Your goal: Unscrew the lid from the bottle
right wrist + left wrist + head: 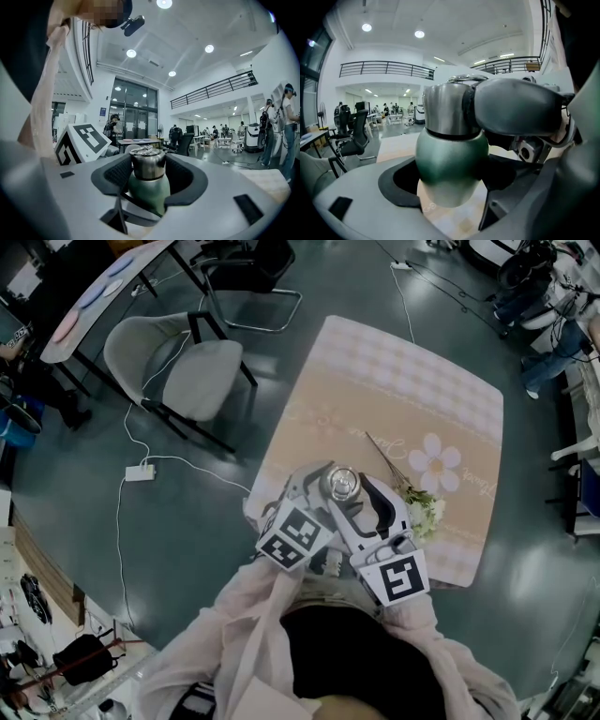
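At the near edge of a worktop [450, 399] covered with a flower-print cloth, a person is working two hand-held grippers on a green bottle [450, 164] with a steel lid [147, 164]. The bottle is standing upright between the two tools, close to the person's body, and from overhead only its shiny top is showing between the grey jaws.

The left gripper [450, 180] is gripping the bottle low down. Its jaws are closing on the rounded green body from either side, with the dark pads [396, 183] lying against it. Whether the base is resting on the cloth or hanging just above it cannot be told.

The right gripper [148, 171] is coming in higher, from the opposite side. Its jaws are standing fairly wide and bracketing the steel lid, which is sitting centred between the ribbed black pads [117, 173]. No gap is showing on either side, so they appear to be pressing on it. The green shoulder of the bottle is showing below them. From the left gripper view, one grey jaw of the right gripper is lying across the lid's right side.

A sprig of pale flowers [417, 502] is lying on the cloth just beside the right gripper, and a grey chair [173, 362] is standing well apart on the floor.
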Demonstrator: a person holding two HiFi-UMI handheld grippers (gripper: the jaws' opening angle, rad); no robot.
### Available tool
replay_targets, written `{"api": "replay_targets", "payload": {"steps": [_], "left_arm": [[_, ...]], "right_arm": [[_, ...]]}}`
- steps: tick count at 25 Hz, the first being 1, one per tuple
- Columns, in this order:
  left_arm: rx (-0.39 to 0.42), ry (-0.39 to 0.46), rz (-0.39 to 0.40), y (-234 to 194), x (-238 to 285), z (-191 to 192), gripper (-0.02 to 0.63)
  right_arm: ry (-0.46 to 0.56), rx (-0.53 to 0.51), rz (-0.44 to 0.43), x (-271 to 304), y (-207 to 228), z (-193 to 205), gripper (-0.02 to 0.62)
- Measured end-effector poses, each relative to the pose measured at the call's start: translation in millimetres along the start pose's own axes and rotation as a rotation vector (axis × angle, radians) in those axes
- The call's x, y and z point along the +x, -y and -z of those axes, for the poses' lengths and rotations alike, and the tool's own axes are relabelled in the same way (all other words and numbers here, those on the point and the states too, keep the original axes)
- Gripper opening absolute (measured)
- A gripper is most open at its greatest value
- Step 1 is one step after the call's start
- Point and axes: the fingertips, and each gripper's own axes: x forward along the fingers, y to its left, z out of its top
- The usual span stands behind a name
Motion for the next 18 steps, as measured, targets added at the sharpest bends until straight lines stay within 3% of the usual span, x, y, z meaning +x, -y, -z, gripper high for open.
{"api": "replay_targets", "payload": {"steps": [12,18], "left_arm": [[0.01,-0.011,0.015,3.6,-0.9,1.6,0.379],[0.002,-0.02,0.025,3.9,-0.2,6.3,0.379]], "right_arm": [[0.002,-0.006,-0.143,-2.7,-1.3,-1.7,0.238],[-0.02,-0.001,-0.311,-1.5,-3.3,2.3,0.239]]}}
